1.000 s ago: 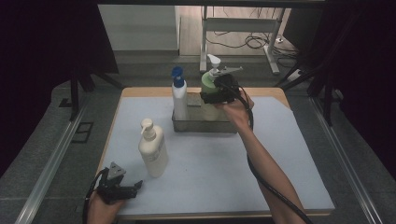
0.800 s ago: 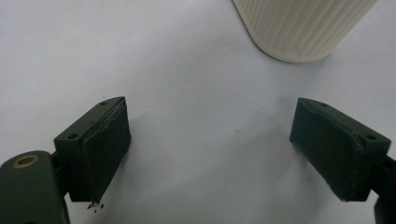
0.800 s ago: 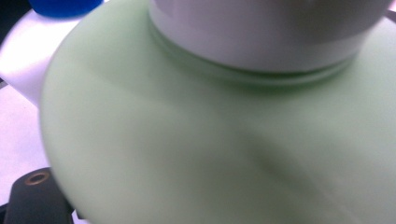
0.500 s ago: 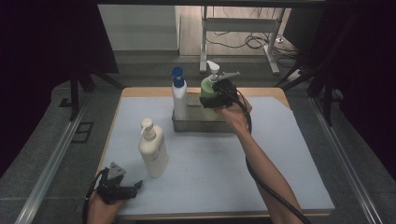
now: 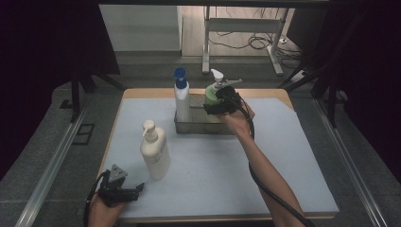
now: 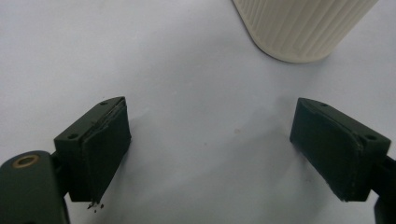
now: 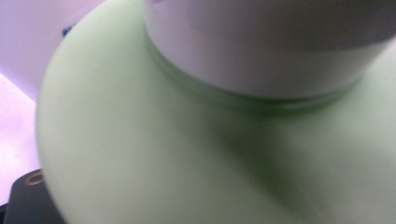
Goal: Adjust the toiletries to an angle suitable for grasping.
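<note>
Since the earlier frames the right gripper (image 5: 213, 107) has come down a bit with the green bottle (image 5: 211, 97), which now sits lower in the tray (image 5: 201, 126) at upper centre of the high view; the left gripper (image 5: 124, 191) hasn't budged from the lower left. Same view: the jaws are clamped on the green bottle's shoulder, right next to the blue-capped bottle (image 5: 181, 99) standing in the tray's left end, and the cream bottle (image 5: 154, 151) stands alone on the mat (image 5: 283, 161), left of centre, near the left gripper. Left gripper view: jaws wide apart with nothing between them, just mat, and the cream bottle's (image 6: 299, 28) ribbed base at top right. Right gripper view: the green bottle (image 7: 163, 154) is super close and blurry, its white collar (image 7: 261, 42) across the top, so yeah, it's gripped.
</note>
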`<action>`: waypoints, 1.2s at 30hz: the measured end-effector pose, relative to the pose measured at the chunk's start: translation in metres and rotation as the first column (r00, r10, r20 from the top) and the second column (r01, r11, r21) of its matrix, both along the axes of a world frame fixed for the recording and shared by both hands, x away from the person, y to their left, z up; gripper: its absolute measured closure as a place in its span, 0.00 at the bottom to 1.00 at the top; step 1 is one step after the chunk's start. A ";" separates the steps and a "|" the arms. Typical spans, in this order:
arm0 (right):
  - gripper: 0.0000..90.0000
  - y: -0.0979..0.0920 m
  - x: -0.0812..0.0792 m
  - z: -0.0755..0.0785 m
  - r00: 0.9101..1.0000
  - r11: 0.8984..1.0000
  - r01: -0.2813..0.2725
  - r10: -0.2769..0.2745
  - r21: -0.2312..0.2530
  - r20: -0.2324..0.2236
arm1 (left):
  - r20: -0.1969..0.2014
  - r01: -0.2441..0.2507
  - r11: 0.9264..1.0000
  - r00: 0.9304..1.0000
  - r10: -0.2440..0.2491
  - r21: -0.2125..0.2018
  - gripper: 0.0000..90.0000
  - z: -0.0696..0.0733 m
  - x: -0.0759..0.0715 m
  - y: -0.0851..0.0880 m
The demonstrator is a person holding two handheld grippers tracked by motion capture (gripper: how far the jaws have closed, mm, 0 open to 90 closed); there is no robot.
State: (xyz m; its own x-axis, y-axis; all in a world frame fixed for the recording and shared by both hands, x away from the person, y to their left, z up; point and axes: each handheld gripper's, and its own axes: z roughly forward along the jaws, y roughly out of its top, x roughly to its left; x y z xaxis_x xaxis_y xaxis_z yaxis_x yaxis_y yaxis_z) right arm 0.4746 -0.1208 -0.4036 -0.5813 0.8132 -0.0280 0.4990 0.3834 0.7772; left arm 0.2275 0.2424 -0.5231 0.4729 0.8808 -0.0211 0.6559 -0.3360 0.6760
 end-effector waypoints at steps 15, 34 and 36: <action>0.13 -0.003 0.003 -0.011 1.000 1.000 0.007 -0.006 0.009 -0.021 | 0.001 0.000 1.000 1.000 0.000 0.000 0.14 0.000 0.000 0.000; 0.02 -0.012 -0.006 -0.010 0.999 1.000 -0.027 0.028 0.013 -0.030 | 0.001 0.000 1.000 1.000 0.000 0.000 0.14 0.000 0.000 0.000; 0.02 -0.013 -0.008 -0.010 0.999 0.999 -0.034 0.034 0.003 -0.031 | 0.001 0.000 1.000 1.000 0.000 -0.001 0.14 0.000 0.000 0.000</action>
